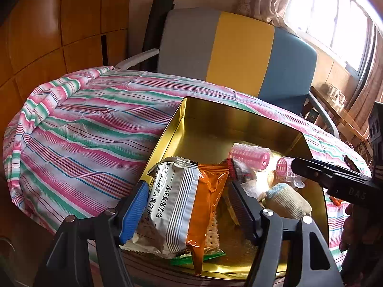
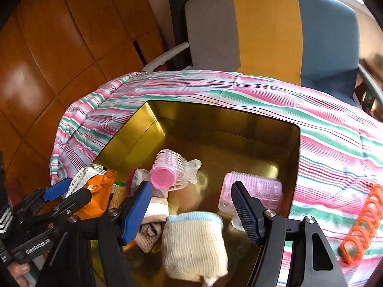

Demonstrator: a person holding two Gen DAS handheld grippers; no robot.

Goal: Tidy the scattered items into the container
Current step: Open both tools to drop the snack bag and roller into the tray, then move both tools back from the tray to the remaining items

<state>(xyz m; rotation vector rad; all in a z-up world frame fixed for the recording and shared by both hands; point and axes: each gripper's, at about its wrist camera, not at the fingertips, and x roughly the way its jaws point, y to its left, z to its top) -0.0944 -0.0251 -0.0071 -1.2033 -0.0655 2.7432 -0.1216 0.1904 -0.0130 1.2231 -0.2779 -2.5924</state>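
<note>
A gold metal tin [image 1: 167, 129] [image 2: 134, 129] sits on the striped tablecloth. My left gripper [image 1: 186, 205] is over its near left corner with its jaws spread around a white and orange snack packet [image 1: 182, 205], which rests in the tin; from the right wrist view it [image 2: 69, 191] seems to pinch the packet [image 2: 95, 189]. My right gripper [image 2: 191, 205] is open above a cream glove [image 2: 194, 244] that lies in the tin. Pink hair rollers [image 2: 165, 174] [image 1: 249, 155] and rolled socks [image 2: 150, 229] lie inside too.
An orange plastic chain of links [image 2: 361, 227] lies on the striped tablecloth [image 1: 83, 124] right of the tin. A grey, yellow and blue chair [image 1: 239, 47] stands behind the table. Wooden panelling [image 2: 47, 47] is at the left.
</note>
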